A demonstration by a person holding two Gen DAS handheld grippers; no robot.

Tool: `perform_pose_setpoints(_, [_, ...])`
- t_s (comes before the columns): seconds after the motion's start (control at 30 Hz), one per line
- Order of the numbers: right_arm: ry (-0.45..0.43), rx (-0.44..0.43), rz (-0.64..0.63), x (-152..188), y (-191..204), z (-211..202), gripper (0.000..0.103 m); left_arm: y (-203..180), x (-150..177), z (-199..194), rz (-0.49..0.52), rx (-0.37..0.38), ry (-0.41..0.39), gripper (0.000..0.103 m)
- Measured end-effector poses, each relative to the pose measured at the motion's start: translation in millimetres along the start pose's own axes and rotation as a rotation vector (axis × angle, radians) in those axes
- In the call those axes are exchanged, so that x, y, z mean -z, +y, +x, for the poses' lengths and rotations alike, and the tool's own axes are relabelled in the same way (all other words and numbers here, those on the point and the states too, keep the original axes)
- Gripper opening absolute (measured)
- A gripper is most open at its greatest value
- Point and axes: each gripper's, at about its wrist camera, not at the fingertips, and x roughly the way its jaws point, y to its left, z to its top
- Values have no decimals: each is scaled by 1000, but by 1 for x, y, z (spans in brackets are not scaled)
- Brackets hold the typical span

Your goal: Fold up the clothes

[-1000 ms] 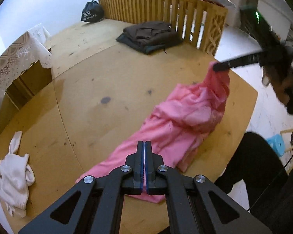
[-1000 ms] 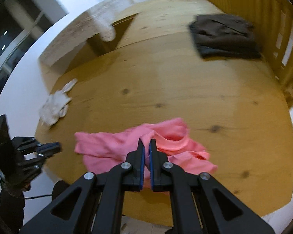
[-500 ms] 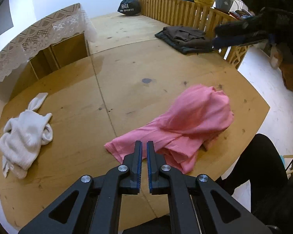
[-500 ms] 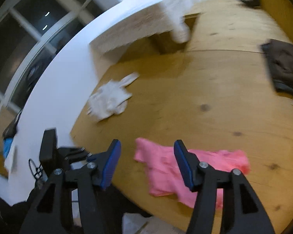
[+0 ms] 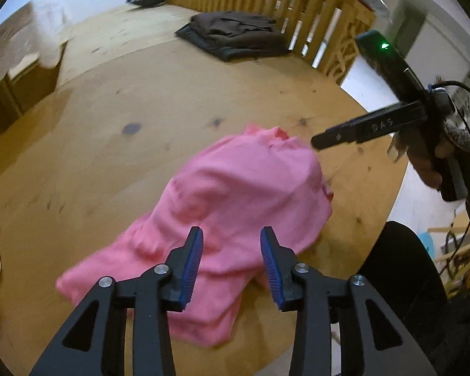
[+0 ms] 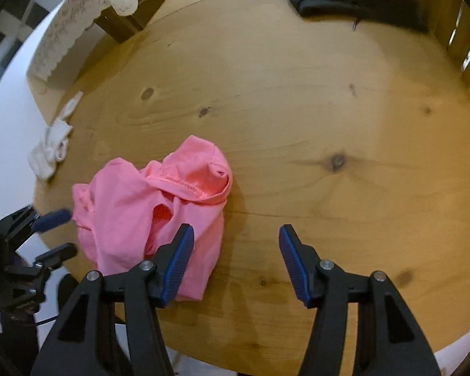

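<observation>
The left tongs (image 5: 231,260) are opening, their ribbed blue pads (image 5: 191,266) apart above the pink garment (image 5: 222,219) with nothing pinched between them. The right tongs (image 6: 235,260) stand spread and empty over bare wood, their left pad just overlapping the garment's lower right edge. The garment is soft knit, crumpled into a lumpy mound on the pale wooden counter (image 6: 313,119), whose surface shows grain and dark knots. In the left wrist view its long axis runs from the lower left of the frame up toward the centre right, where the right tongs appear as a black bar held in a hand (image 5: 429,163). The right wrist view shows a stitched hem (image 6: 185,185) curling across the bunched cloth, plus a white cloth (image 6: 51,147) at the left edge. Folded dark clothes (image 5: 232,36) lie at the top beside a slatted wooden fence (image 5: 310,18).
</observation>
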Motion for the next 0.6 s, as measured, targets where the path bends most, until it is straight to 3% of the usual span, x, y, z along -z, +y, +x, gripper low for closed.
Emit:
perform_pose_setpoints(0.1, [-1,-5,-8,6,3,3,56,-6,-19,13,62,-8,-8,64])
perform_pose_setpoints(0.27, [-10,-32,7,-1,-1,7,56,-5,-35,45,88,4,53,63])
perform_pose_setpoints(0.3, [-12,-28,6,-2,-1,8,56,-5,-34,48,94,5,62,53])
perform_pose_setpoints(0.33, [-9,-31,0,-3,-1,9,56,-5,-32,48,100,10,69,30])
perform_pose_setpoints(0.4, [-17,-31,9,-6,-2,8,56,-5,-28,47,112,28,78,5])
perform_pose_setpoints(0.6, [-28,2,-50,-20,12,18,56,11,-10,15,123,29,35,4])
